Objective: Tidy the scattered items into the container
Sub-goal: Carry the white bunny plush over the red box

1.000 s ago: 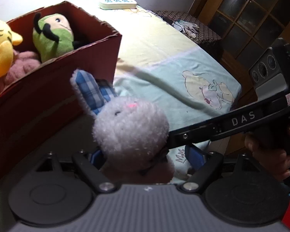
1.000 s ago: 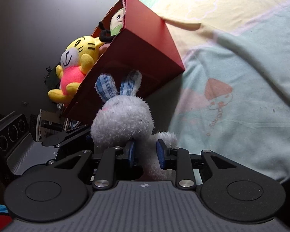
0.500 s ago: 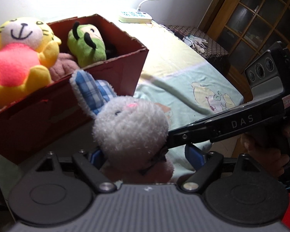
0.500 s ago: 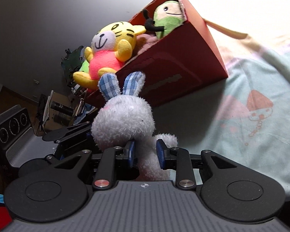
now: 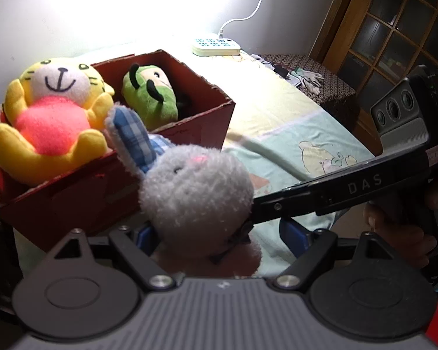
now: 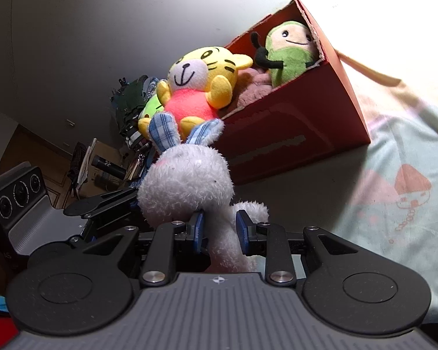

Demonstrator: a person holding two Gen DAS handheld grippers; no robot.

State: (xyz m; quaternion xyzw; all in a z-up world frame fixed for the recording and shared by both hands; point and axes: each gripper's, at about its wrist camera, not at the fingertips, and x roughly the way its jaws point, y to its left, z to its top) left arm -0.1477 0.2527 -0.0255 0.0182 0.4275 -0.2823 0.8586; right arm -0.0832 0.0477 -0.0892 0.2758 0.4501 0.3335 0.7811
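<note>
Bedsheet [image 6: 394, 145] behind, right gripper [image 6: 219, 230] pinches bunny [image 6: 187, 183] (neck)

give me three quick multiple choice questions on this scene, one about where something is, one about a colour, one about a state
1. Where is the green toy?
A. inside the red box
B. on the bedsheet beside the box
C. in the left tool

2. What colour are the rabbit toy's ears?
A. plain pink
B. blue and white check
C. solid black

3. What is the right tool doing?
A. hanging open over the box
B. shut on the yellow tiger toy
C. shut on the rabbit toy

Answers:
1. A, it sits behind the box's wall at the far end.
2. B, both ears show a blue check pattern.
3. C, its blue pads press the rabbit's body just below the head.
</note>
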